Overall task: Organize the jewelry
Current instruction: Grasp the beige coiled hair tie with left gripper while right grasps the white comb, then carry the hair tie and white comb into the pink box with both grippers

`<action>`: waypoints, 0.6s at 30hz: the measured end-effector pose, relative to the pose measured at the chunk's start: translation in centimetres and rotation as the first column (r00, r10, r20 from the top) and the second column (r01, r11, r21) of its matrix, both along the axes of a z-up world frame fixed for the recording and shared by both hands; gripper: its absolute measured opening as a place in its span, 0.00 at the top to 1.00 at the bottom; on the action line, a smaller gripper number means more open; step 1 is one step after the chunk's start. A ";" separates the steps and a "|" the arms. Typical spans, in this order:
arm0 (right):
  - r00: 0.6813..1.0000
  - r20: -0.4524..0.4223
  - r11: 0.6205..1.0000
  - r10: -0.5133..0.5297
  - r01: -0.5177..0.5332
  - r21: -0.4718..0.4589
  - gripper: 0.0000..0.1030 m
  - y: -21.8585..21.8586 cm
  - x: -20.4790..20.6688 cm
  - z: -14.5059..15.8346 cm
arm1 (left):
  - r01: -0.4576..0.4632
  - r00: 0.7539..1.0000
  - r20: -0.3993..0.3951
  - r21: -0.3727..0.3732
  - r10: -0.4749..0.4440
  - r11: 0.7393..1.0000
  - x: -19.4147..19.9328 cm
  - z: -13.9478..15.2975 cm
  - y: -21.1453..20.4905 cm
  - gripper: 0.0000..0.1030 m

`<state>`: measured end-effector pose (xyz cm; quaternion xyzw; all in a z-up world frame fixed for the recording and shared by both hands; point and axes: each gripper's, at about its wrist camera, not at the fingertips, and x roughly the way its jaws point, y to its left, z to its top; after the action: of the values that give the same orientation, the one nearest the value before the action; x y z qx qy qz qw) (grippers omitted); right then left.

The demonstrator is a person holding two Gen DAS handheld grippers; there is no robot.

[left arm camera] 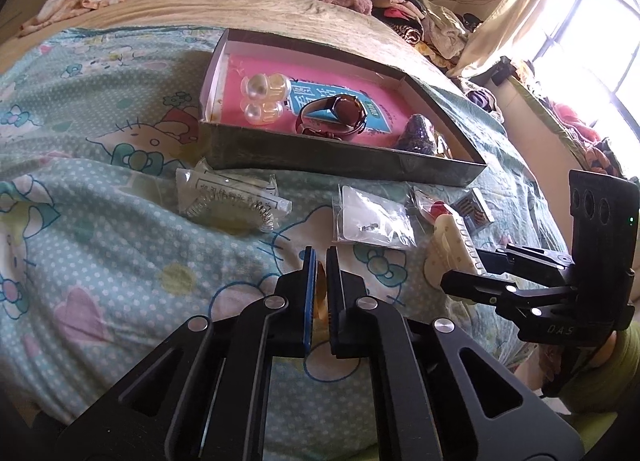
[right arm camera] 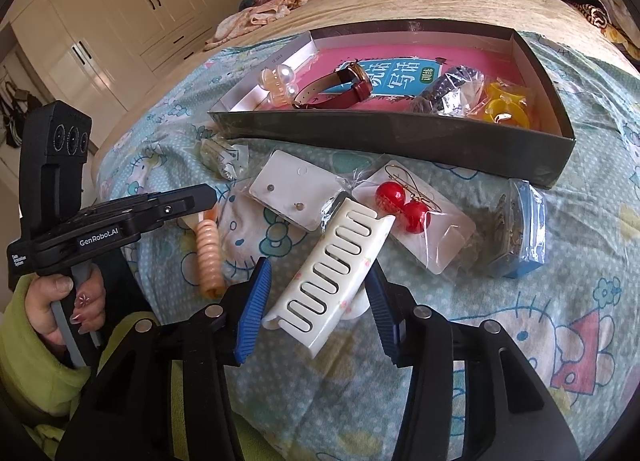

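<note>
The left hand-held gripper (left arm camera: 318, 261), at lower centre of its view, pinches a peach coil hair tie (right arm camera: 209, 257) over the bed (left arm camera: 120, 261). The right hand-held gripper (right arm camera: 318, 293) is spread around a white hair clip (right arm camera: 334, 265), not clamping it. The box (right arm camera: 400, 137), in the upper centre, holds pearl clips (right arm camera: 280, 81) and a watch (right arm camera: 340, 89). Red earrings (right arm camera: 402, 201) lie bagged just past the clip.

Cream slotted hair clip (right arm camera: 336, 261) lies tilted beside bagged red-ball earrings (right arm camera: 402, 201).

Left gripper (left arm camera: 319, 261) jaws nearly closed; right gripper (right arm camera: 320, 293) jaws spread wide.
</note>
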<state>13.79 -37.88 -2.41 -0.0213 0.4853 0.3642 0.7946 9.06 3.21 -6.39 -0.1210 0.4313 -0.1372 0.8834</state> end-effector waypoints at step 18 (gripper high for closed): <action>0.988 0.153 0.999 0.003 -0.008 0.032 0.75 -1.0 -0.6 4.4 | -0.053 0.994 0.099 0.047 0.048 0.997 -0.8 3.9 0.2 1.00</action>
<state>13.18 -38.84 1.94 -0.0374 0.4168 0.3716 0.8288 8.24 3.37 -2.51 -0.1029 0.3875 -0.1099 0.9095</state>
